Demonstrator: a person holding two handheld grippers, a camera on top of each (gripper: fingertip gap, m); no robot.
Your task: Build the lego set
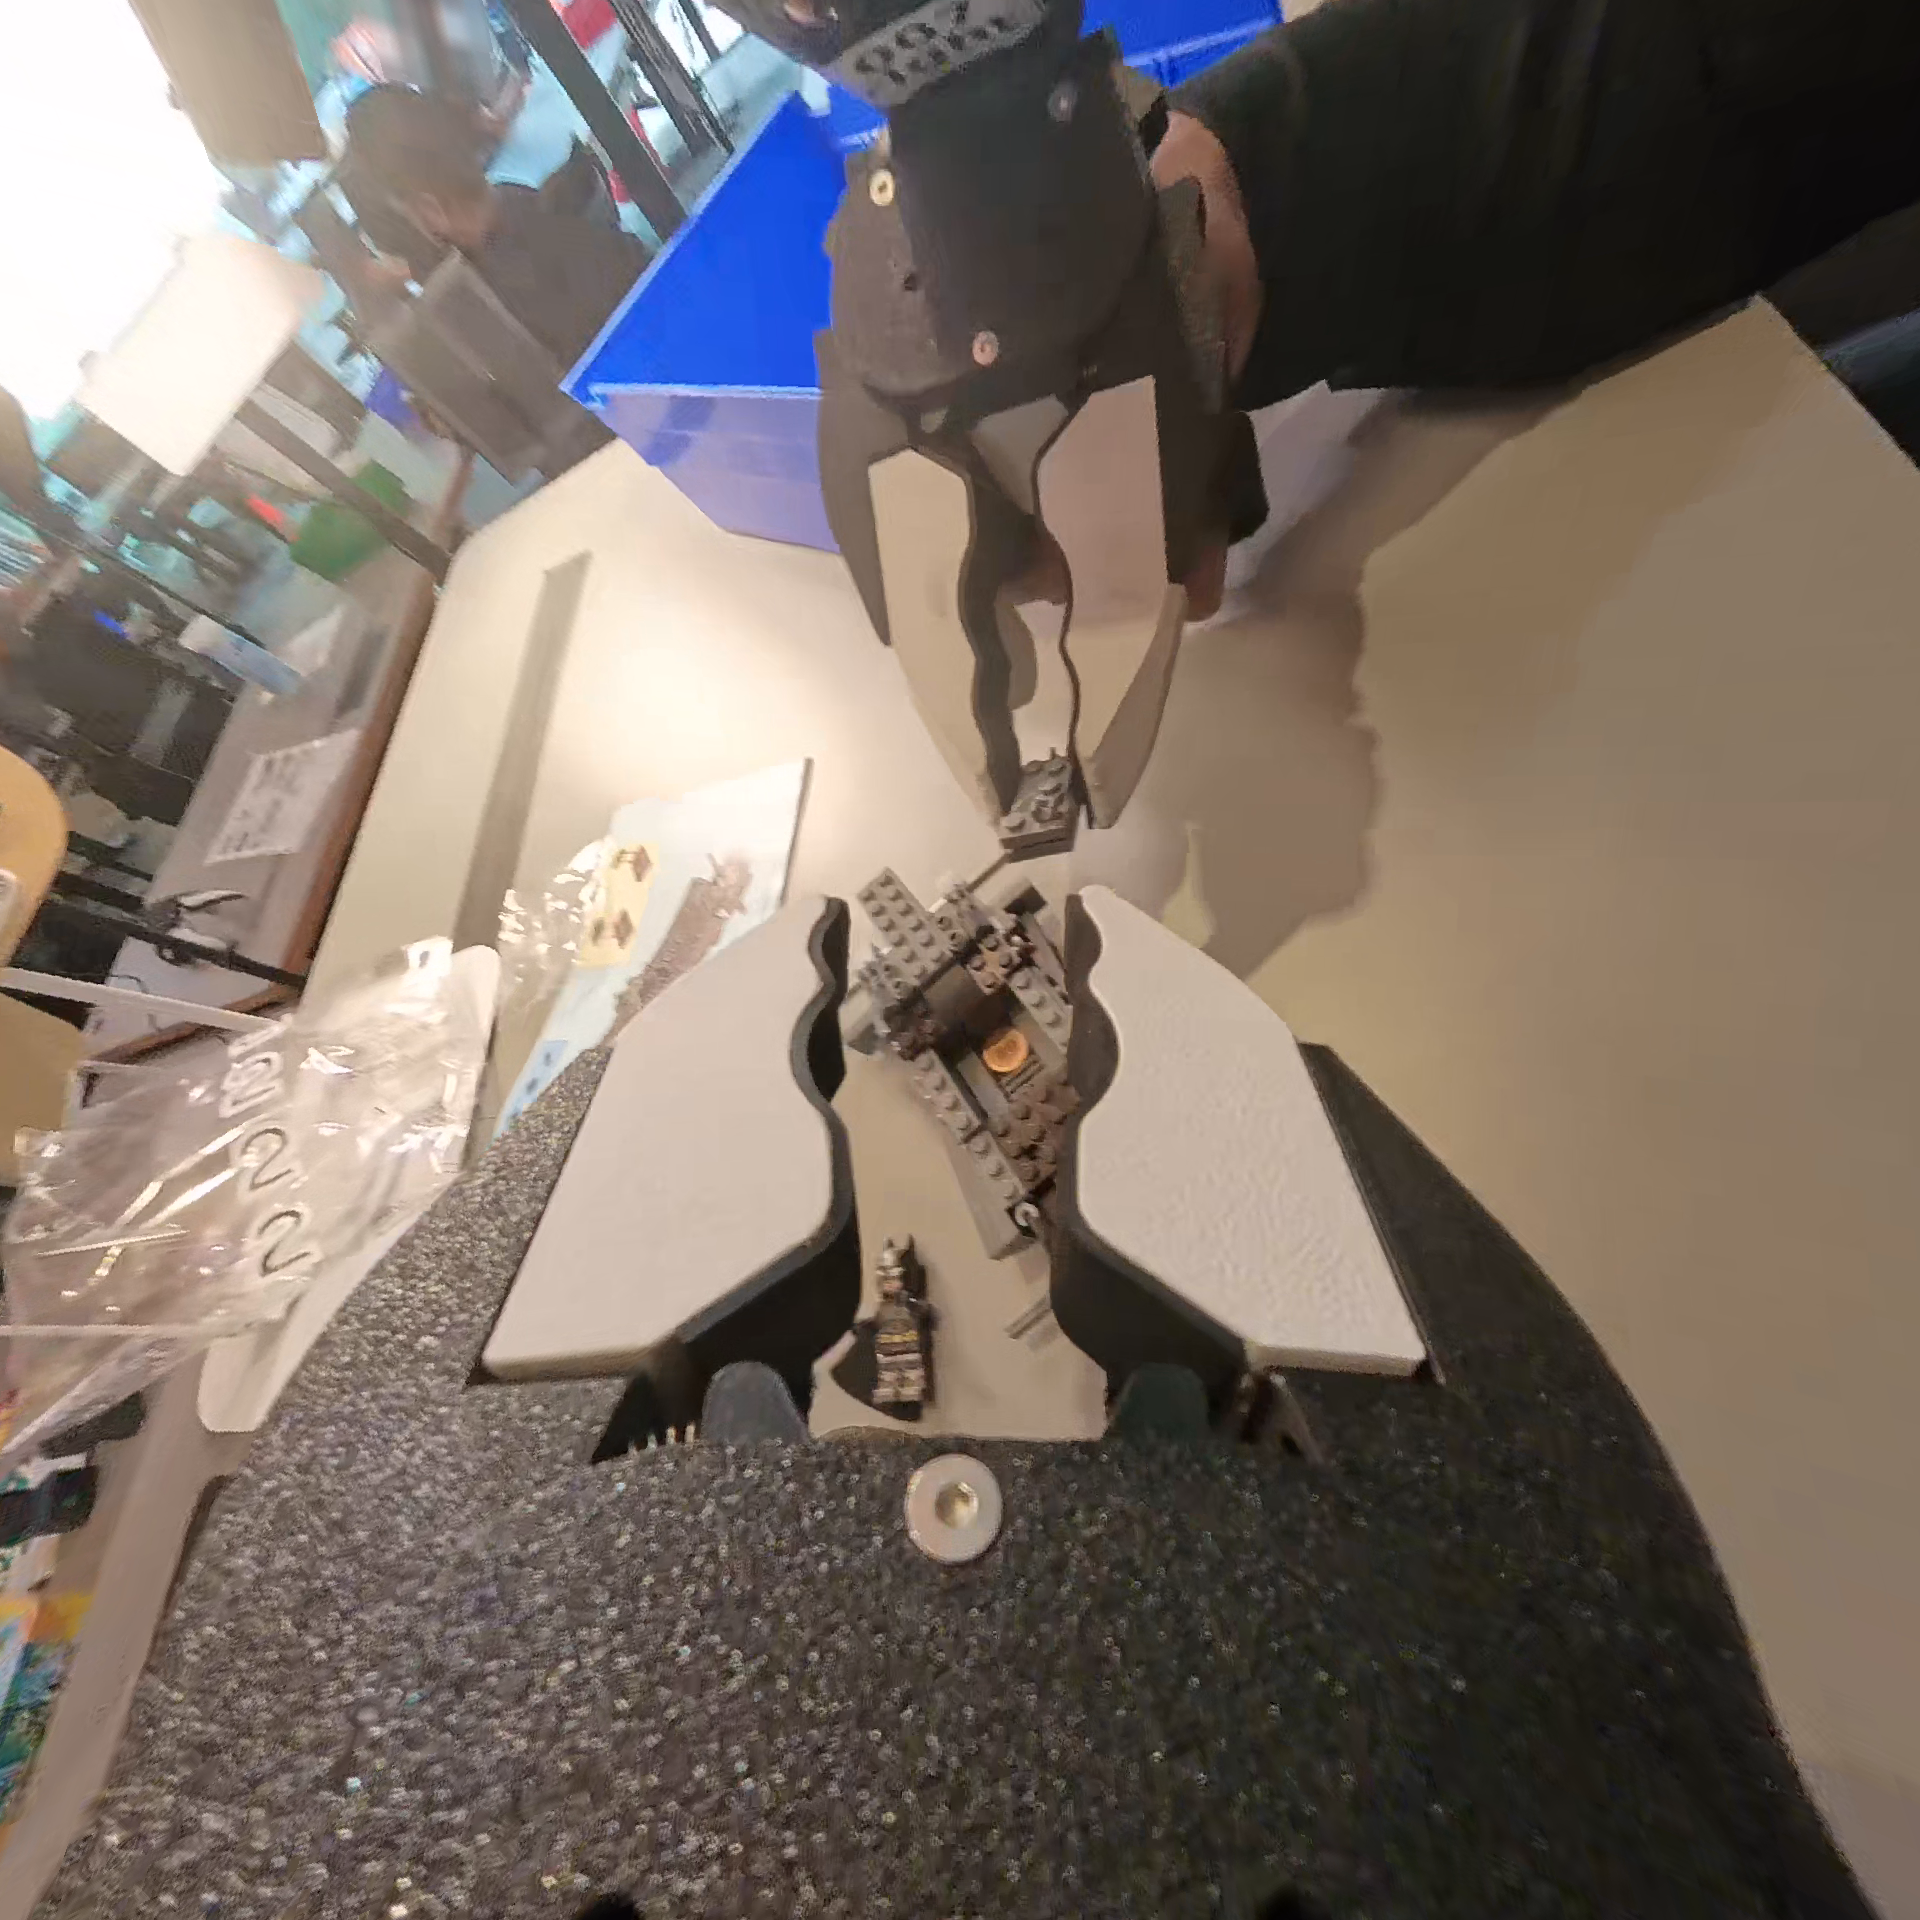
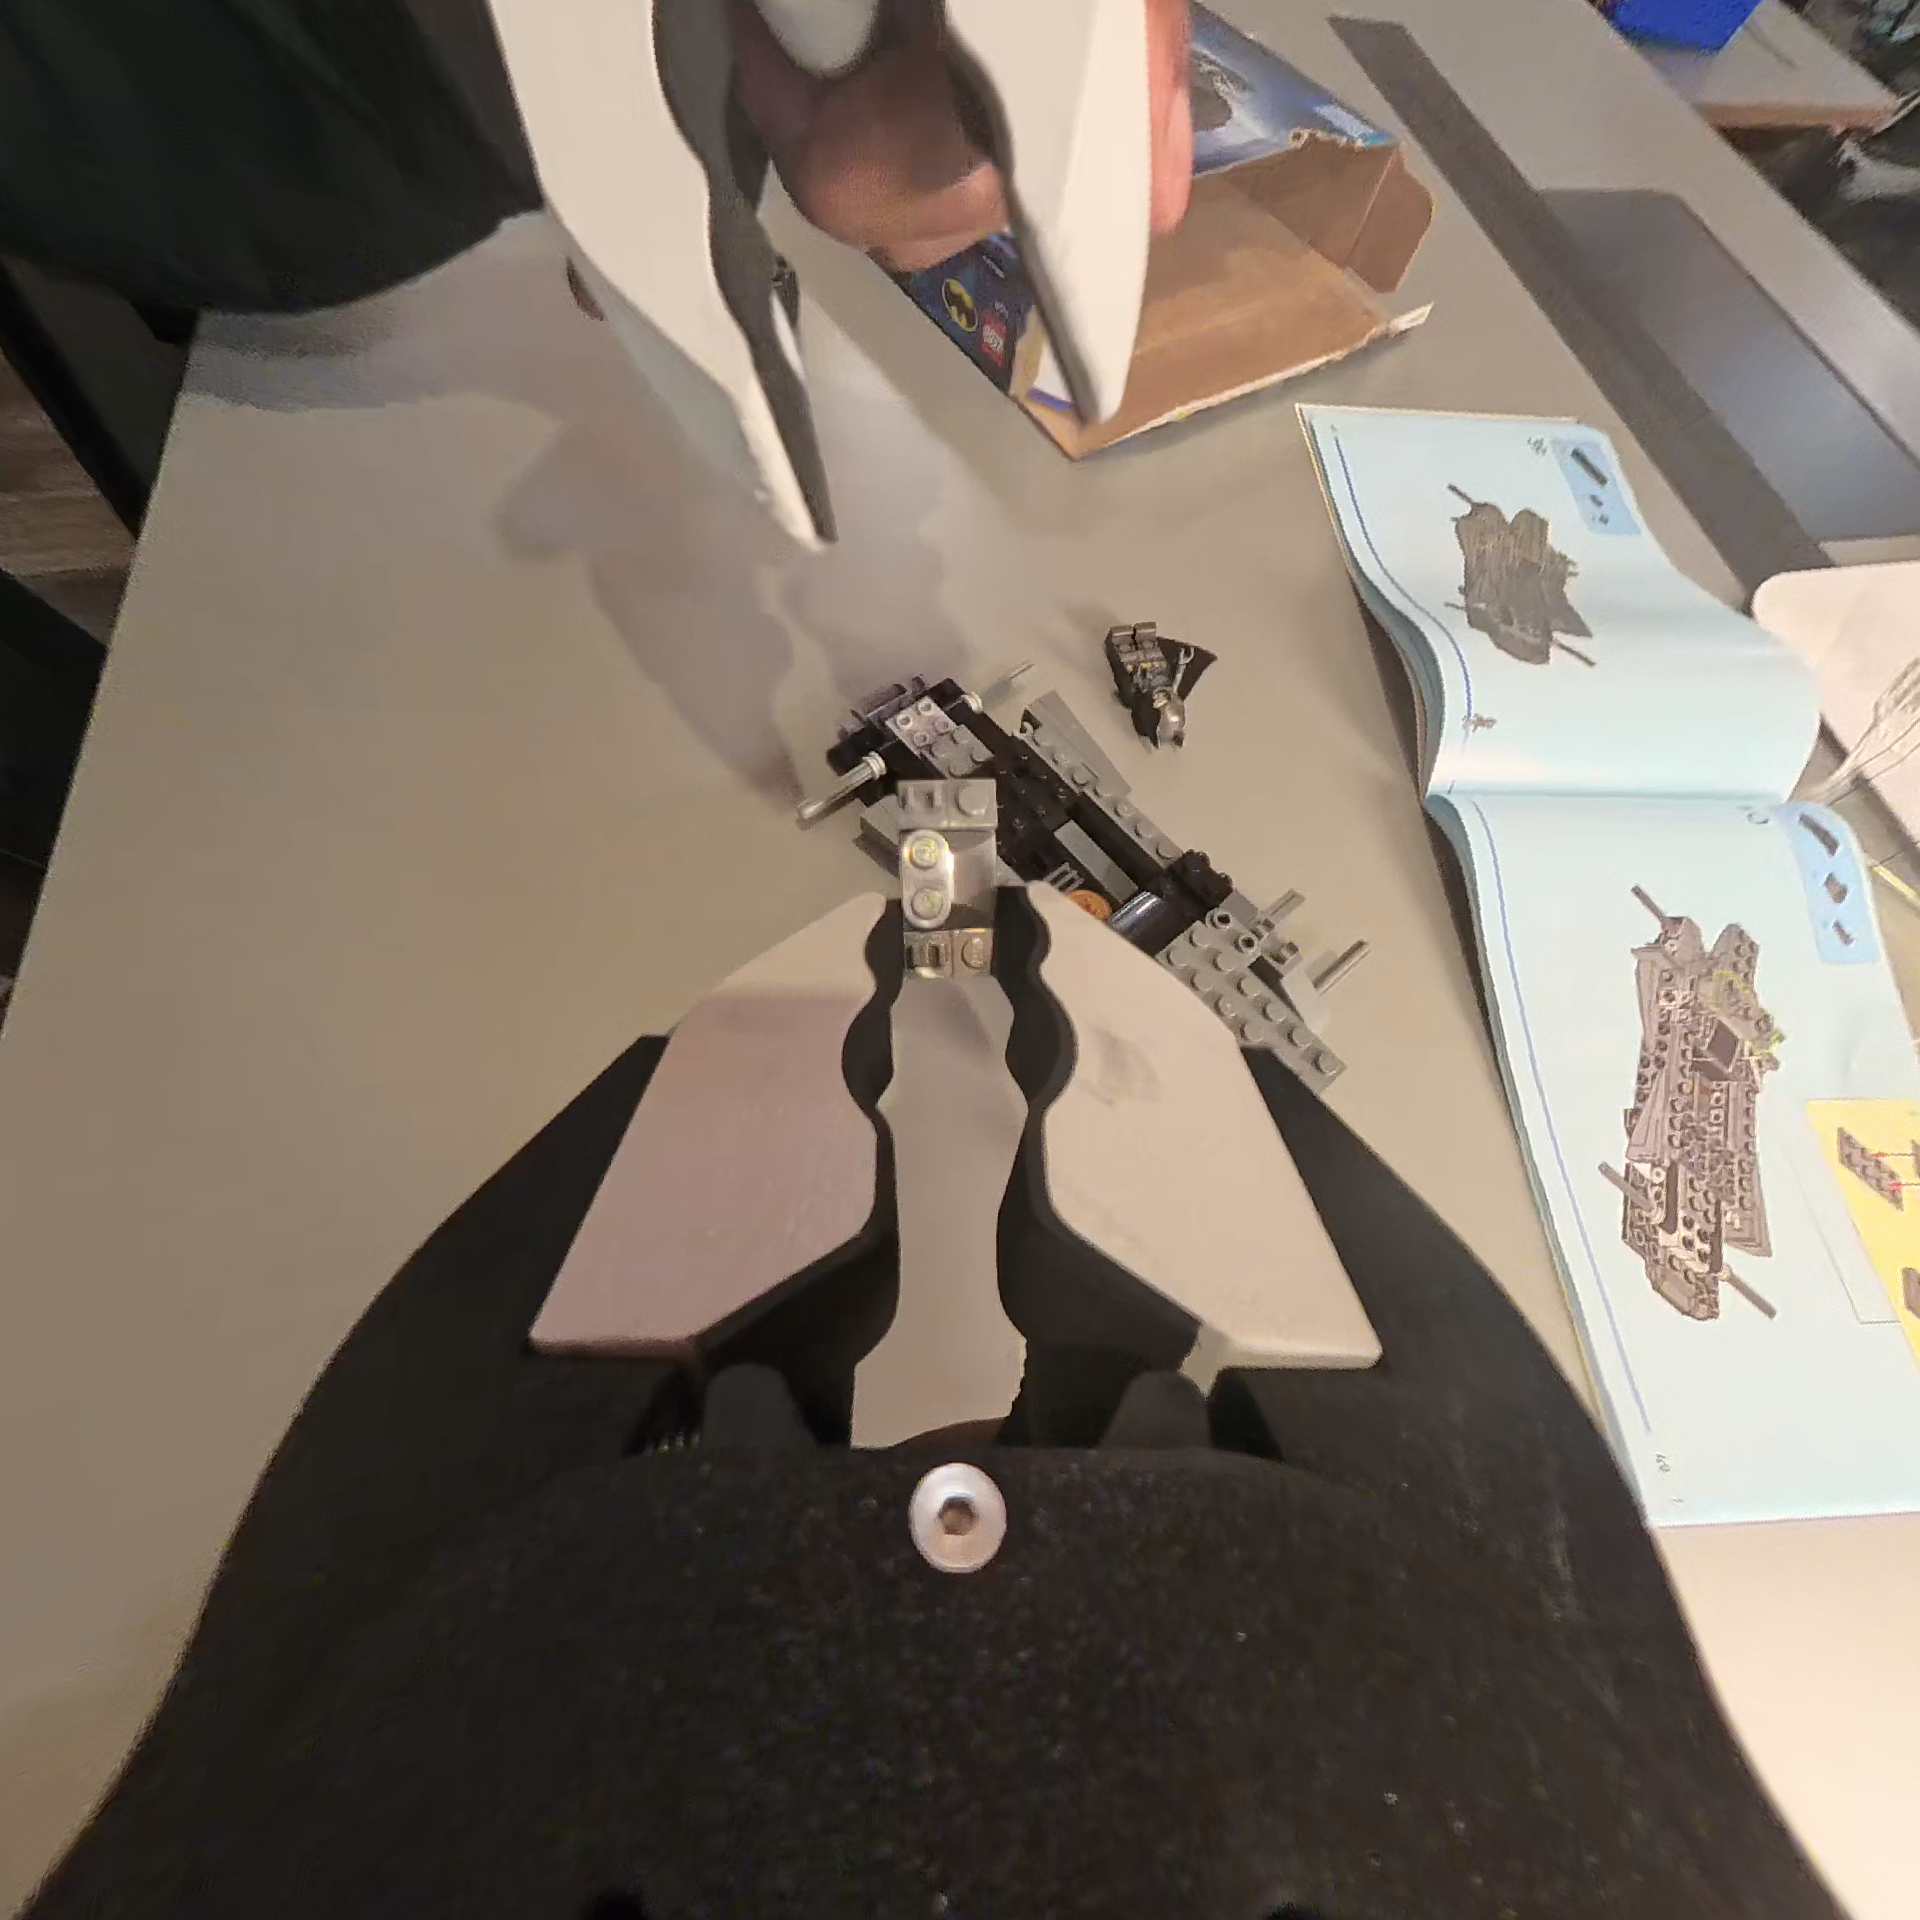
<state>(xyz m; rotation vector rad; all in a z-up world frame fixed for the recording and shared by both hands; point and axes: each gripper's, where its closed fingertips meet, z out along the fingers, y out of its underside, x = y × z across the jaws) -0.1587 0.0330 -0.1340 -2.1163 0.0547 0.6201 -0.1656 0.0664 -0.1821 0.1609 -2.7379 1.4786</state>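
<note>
Pale grey tabletop [image 2: 312, 831] fills both views, with shelving and a large blue plastic bin [image 1: 727, 312] blurred beyond its far edge.

We count two grippers. The right gripper [image 2: 951, 925] has its jaws pinching one small grey studded brick assembly [image 2: 945, 873]. Both pads press on its sides, and it is held clear of the table, just above one end of the model. The left gripper [image 1: 956, 914] has its jaws spread wide with nothing between them. It hangs above the table, near the model but not touching it.

We count one half-built grey and black brick vehicle model [image 2: 1091, 862] lying flat on the table, with thin grey pins sticking out at both ends. One small dark caped toy figure [image 2: 1153, 675] lies just beside it, apart from it.

Off to one side we see one open pale blue instruction booklet [image 2: 1610, 831] and one torn-open cardboard box [image 2: 1247, 281]. Crumpled clear plastic bags [image 1: 239, 1143] lie in a heap; we cannot tell how many.
</note>
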